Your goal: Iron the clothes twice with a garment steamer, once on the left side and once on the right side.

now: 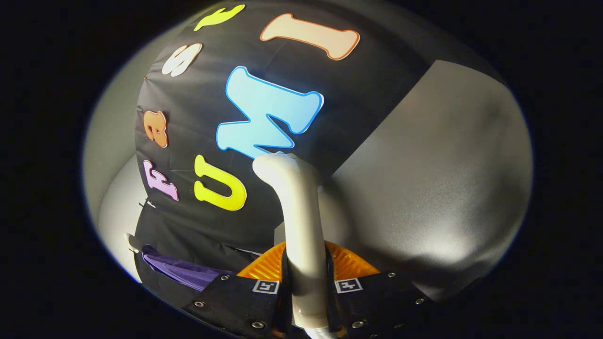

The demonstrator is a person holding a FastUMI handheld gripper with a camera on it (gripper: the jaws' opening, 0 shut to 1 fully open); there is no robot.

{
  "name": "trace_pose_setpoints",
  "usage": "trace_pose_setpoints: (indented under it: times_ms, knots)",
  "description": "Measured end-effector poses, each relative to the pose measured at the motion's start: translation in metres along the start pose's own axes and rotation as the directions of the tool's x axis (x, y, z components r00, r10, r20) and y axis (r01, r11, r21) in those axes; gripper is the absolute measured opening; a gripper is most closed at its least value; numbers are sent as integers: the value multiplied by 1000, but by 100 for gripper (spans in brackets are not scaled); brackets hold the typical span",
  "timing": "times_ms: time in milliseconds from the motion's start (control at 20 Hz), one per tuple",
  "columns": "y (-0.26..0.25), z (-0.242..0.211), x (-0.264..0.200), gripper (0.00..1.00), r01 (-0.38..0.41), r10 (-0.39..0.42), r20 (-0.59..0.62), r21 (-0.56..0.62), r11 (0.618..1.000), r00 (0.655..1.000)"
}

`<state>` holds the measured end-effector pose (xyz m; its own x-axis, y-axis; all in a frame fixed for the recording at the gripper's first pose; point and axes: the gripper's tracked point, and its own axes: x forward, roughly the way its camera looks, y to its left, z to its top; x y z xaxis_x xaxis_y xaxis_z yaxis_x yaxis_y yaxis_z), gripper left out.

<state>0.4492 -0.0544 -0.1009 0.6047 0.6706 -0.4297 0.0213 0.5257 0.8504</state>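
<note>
The garment steamer [301, 226] stands upright between the fingers of the tool [307, 282], its pale handle rising from the grip and bending over at the top into a rounded head, seen against the black cloth of the booth wall [377, 89]. Both fingers [351, 263] press on the handle's lower stretch from either side, so the tool is clamped on the steamer. A ribbed hose [322, 333] appears to leave the handle's foot, just below the grip.

By its look the handle is smooth, hard plastic: stiff, not fragile, and likely light in itself, though a trailing hose would tug and twist it during a stroke. The smooth round section could turn in the grip if the head is pushed sideways against cloth, so a hold low on the straight shaft, as here, with firm pressure, seems sound; the bend and head should stay free to meet the fabric.

To the left and lower down, beside the left finger, a fold of purple garment [183, 273] shows in front of the black cloth; it looks soft and limp and will give under the head. The steamer's head is well apart from it and points up toward the wall. Behind, to the right, is a plain grey wall [452, 155]
</note>
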Motion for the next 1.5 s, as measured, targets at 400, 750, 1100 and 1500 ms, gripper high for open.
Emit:
trace_pose_setpoints:
  times_ms: [400,750,1100,1500]
  knots:
    - [56,-35,-63,28,42,-26,136,-117,992,990]
    - [141,-119,-135,28,124,-36,348,-235,964,937]
    - [211,-207,-172,28,225,-6,572,-314,922,820]
    - [297,-288,-134,28,293,91,574,-540,789,814]
